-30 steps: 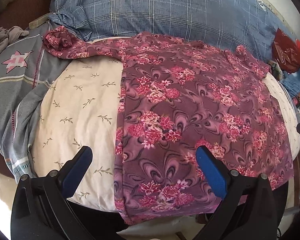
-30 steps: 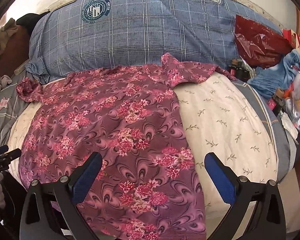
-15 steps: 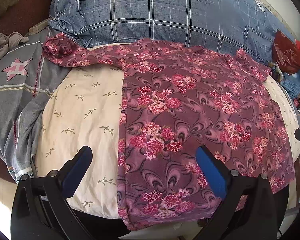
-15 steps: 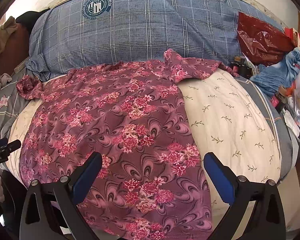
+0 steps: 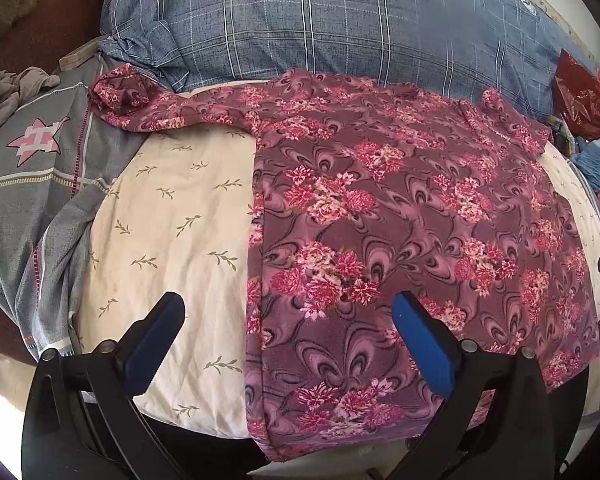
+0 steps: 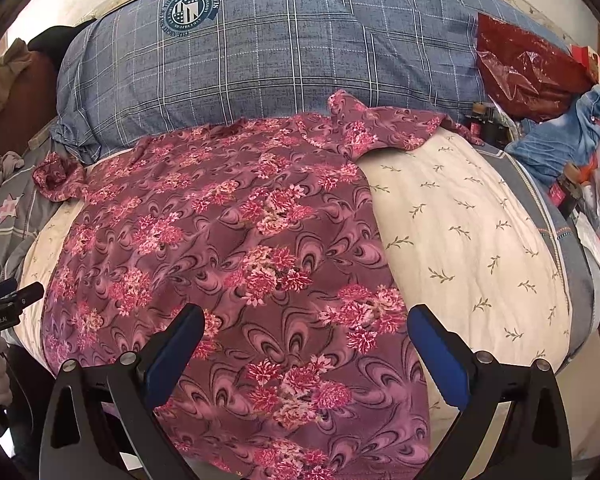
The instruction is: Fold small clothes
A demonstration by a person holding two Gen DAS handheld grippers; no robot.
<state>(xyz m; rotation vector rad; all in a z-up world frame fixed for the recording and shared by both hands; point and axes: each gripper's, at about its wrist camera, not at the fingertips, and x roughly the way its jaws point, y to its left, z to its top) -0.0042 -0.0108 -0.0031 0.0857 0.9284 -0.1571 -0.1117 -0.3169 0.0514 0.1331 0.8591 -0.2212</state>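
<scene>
Left wrist view: from the bed's near edge, left of the floral garment [image 5: 400, 220], facing the blue pillow [image 5: 340, 28]. Right wrist view: same edge, rightward, equally close. Shared: garment, pillow.

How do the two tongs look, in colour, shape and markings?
Both the left tongs and the right tongs have black plastic frames with triangular cut-outs and round silver bolts. Each finger carries a flat blue pad on its inner face. In the right view, the left tool's body shows small white lettering, too small to read surely.
</scene>
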